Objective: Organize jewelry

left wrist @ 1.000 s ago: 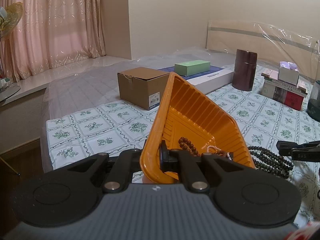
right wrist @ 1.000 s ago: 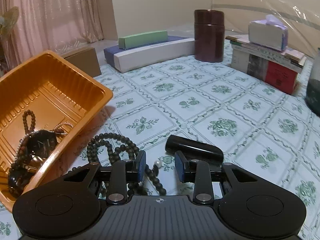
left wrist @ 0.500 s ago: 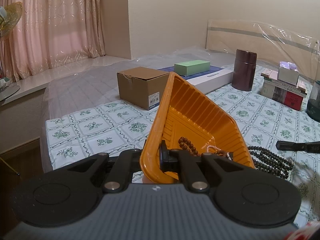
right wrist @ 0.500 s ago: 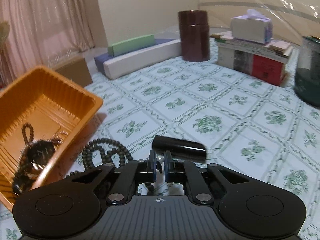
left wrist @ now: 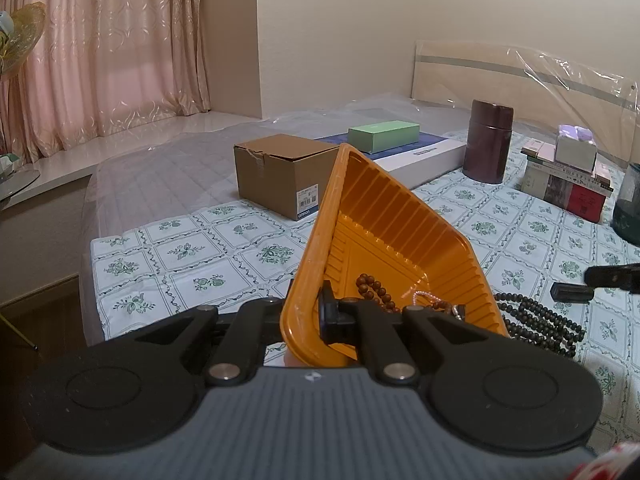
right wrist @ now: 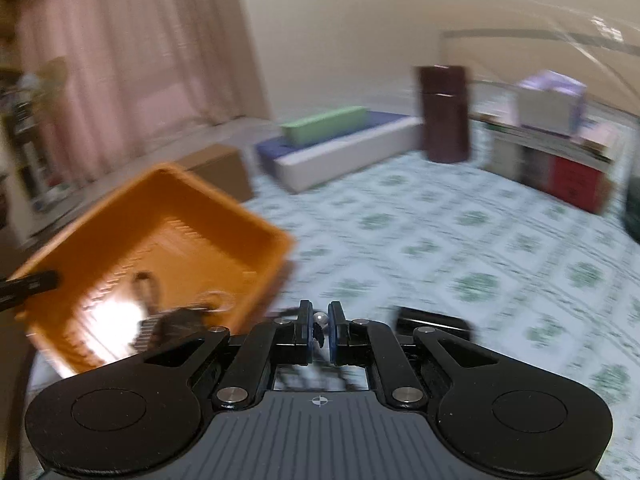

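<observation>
- Spreading across the lower half of both views is the bed [left wrist: 532, 236], under a white cloth with green flower squares; boxes and a dark canister stand toward the upper right.
- Tilted up at centre of the left wrist view, the orange tray [left wrist: 384, 236] looks thin, light and flexible; the left gripper [left wrist: 308, 320] has its jaws closed on the tray's near rim, and a rim hold like that should suffice.
- Lying just right of the tray, at lower right of that view, the dark bead necklace [left wrist: 536, 320] would handle limp and loose, likely to swing and snag; pinching the strand between beads seems safest.
- Sitting at lower centre of the blurred right wrist view, the right gripper [right wrist: 319, 326] has its jaws nearly together, having just closed, pinching a strand with a pale bead [right wrist: 319, 317] showing between them.
</observation>
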Available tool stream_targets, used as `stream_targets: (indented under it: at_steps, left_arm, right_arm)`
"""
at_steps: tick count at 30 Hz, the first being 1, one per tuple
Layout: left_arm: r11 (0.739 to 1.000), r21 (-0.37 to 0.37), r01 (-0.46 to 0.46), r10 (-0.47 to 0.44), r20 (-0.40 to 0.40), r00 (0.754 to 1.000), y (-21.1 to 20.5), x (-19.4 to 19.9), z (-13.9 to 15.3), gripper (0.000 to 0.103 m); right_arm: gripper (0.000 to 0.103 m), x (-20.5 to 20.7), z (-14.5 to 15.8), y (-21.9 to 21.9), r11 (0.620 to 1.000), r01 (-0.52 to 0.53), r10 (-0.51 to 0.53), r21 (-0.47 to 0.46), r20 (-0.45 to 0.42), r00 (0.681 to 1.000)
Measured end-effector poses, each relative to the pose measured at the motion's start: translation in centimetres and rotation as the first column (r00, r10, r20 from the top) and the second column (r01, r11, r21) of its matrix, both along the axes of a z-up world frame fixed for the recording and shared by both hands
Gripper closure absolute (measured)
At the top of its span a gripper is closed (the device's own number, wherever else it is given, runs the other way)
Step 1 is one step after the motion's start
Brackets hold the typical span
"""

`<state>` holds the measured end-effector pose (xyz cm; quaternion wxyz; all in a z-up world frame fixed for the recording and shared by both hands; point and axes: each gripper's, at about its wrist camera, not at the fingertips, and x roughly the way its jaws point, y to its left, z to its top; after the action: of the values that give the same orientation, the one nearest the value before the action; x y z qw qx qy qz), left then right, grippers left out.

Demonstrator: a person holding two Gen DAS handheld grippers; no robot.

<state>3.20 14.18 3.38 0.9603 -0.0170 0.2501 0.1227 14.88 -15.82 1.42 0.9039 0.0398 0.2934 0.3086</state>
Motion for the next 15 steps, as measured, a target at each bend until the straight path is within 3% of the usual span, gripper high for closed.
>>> stream_targets:
  at_steps: [6,15]
  left_arm:
    - [1.0,-0.003,0.0,0.0,0.002,1.0,-0.2,0.0,0.0,0.096]
    - [1.0,-0.006,0.0,0.0,0.003,1.0,-0.3,0.0,0.0,0.096]
  right_arm:
    - [0.096,-1.3,0.5,5.0,0.992,-0.122,0.122,0.019,0.014,0.992]
    - [0.096,-0.3,-0.7,8.0,0.983,-0.179,0.179,0.031,-0.026,0.983]
